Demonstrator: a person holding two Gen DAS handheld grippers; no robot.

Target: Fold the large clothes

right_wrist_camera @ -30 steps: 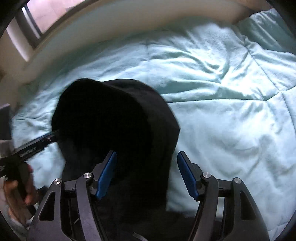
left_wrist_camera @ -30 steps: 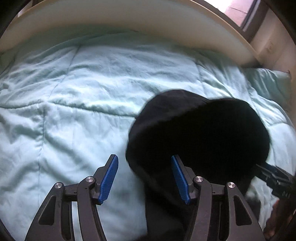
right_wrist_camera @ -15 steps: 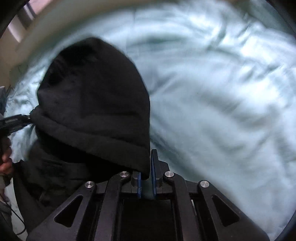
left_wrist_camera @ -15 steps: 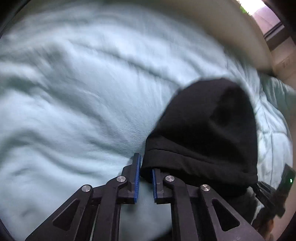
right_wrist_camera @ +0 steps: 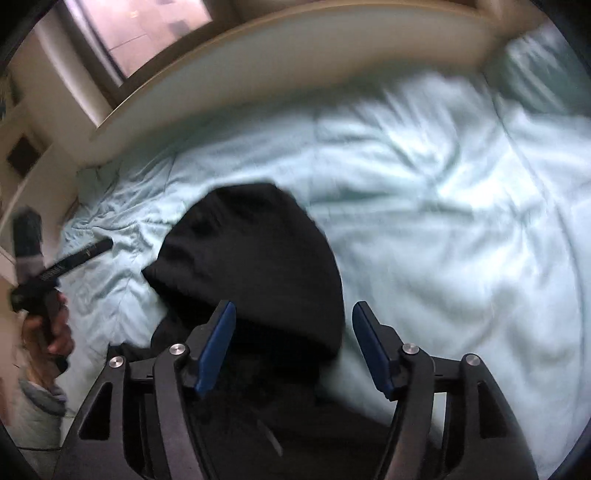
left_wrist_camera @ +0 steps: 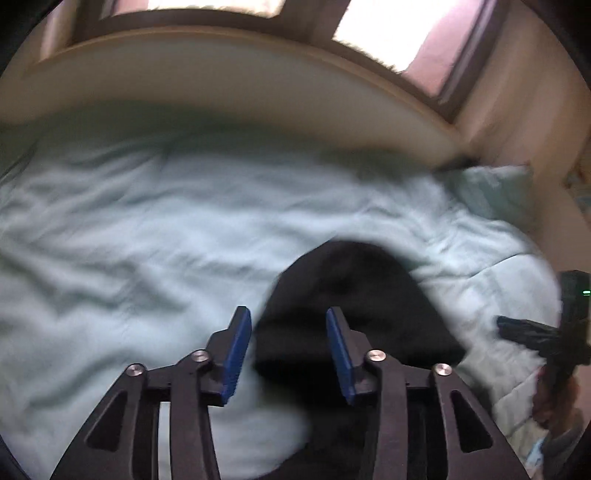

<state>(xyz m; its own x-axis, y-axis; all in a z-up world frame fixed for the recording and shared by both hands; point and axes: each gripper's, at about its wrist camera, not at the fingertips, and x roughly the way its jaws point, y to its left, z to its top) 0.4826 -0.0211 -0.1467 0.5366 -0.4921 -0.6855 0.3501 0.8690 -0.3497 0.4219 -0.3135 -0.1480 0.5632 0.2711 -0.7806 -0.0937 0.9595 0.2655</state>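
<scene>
A black hooded garment [left_wrist_camera: 354, 295] lies on the pale teal quilt [left_wrist_camera: 129, 240], its hood pointing toward the headboard. It also shows in the right wrist view [right_wrist_camera: 255, 266]. My left gripper [left_wrist_camera: 288, 347] is open and empty, its blue pads either side of the hood's lower left edge, above the cloth. My right gripper [right_wrist_camera: 291, 343] is open and empty over the hood's lower right part. The right gripper also shows at the far right of the left wrist view [left_wrist_camera: 535, 332], and the left gripper [right_wrist_camera: 77, 254] at the far left of the right wrist view.
A cream padded headboard [left_wrist_camera: 240, 81] runs along the far edge of the bed, with windows [left_wrist_camera: 388, 29] behind it. A teal pillow [left_wrist_camera: 491, 188] lies at the bed's corner by the wall. The quilt [right_wrist_camera: 443, 221] spreads wide to the right of the garment.
Both grippers were shut on the hood's bottom corners half a second ago. They have let go, opened and pulled back and up. The hood now lies flat.
</scene>
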